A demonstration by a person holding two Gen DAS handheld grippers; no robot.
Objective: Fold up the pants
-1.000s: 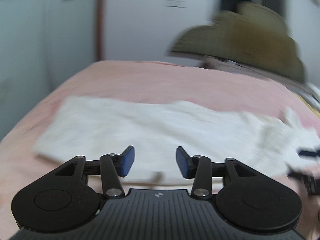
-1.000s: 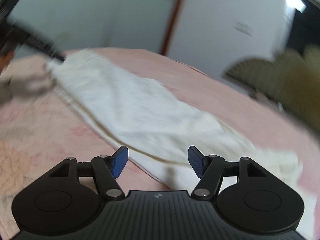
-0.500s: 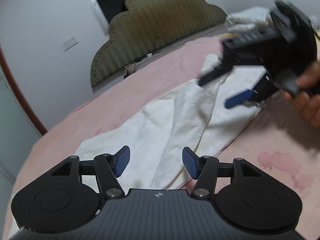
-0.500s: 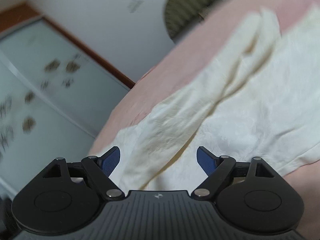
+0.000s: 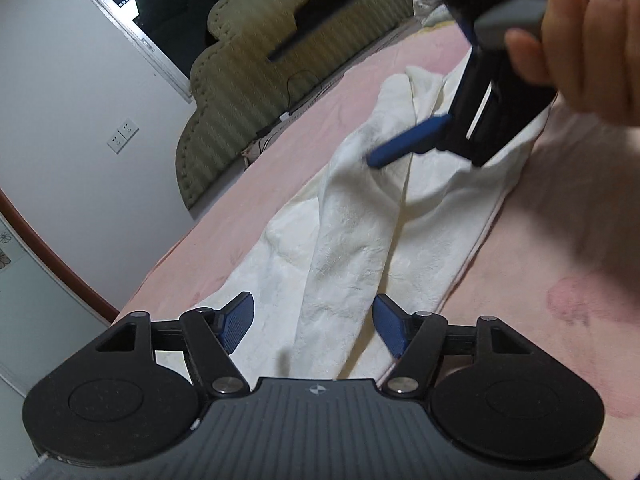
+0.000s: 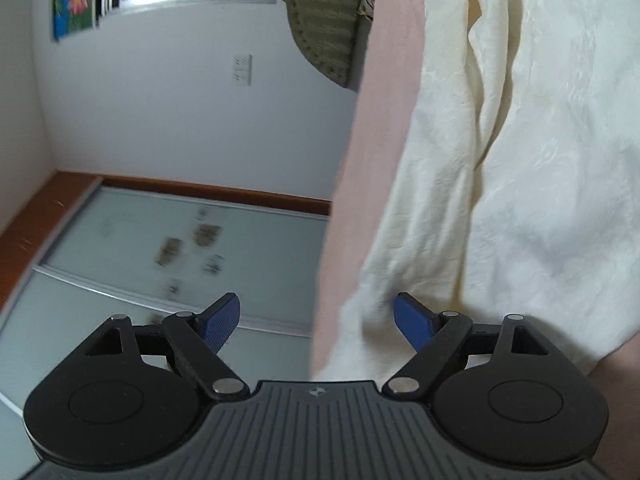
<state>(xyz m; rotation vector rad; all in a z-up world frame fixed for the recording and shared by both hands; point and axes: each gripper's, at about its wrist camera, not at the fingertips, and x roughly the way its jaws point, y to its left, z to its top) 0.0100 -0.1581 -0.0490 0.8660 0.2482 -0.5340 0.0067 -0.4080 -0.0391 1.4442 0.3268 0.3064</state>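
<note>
I see the cream pants (image 5: 352, 240) on the pink bed (image 5: 560, 248). My left gripper (image 5: 313, 322) is opening over them, grasping nothing; my right gripper (image 6: 316, 322) stands apart at their edge.

A bed with a pink cover (image 5: 280, 184) stands against a plain white wall (image 5: 80, 100). Its olive, scalloped headboard (image 5: 248, 80) sits below a dark window (image 5: 172, 12). A white wall socket (image 5: 123, 135) is just beside it, and frosted sliding doors (image 6: 160, 264) have a reddish-brown frame (image 6: 208, 190).
</note>
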